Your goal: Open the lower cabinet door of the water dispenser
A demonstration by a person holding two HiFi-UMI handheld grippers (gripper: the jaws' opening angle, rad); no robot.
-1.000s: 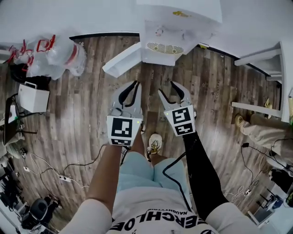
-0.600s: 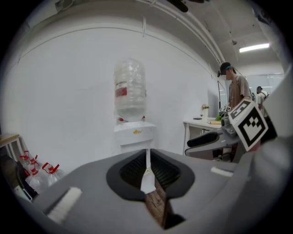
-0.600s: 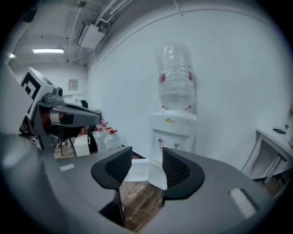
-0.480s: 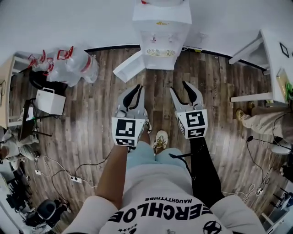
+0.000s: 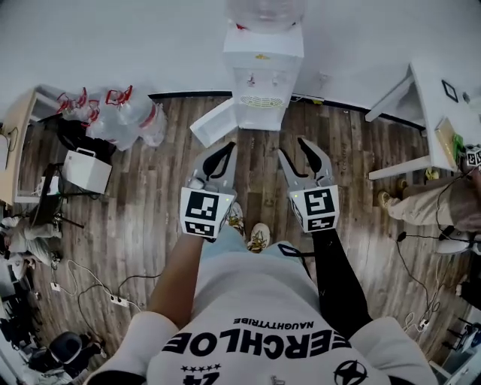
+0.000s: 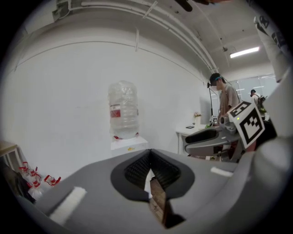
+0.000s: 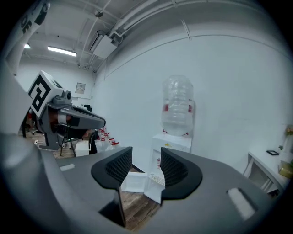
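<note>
The white water dispenser (image 5: 263, 79) stands against the far wall with a clear bottle (image 5: 267, 11) on top. Its lower cabinet door (image 5: 213, 122) is swung open to the left. Both grippers hover over the wooden floor, a short way in front of it and touching nothing. My left gripper (image 5: 228, 147) is shut with nothing in it; its pads meet in the left gripper view (image 6: 149, 157), under the dispenser (image 6: 129, 144). My right gripper (image 5: 293, 147) is open and empty. The right gripper view shows the open door (image 7: 135, 180) between its jaws (image 7: 146, 164).
Several empty water bottles (image 5: 120, 113) lie at the left wall, with a white box (image 5: 86, 169) next to them. A white table (image 5: 443, 105) stands at the right, and a person (image 5: 443, 203) is beside it. Cables (image 5: 113, 297) trail over the floor at the left.
Both grippers and the head camera have drawn back from the dispenser, which now looks smaller and farther off. The cabinet door stays open to the left. Jaw states are unchanged.
</note>
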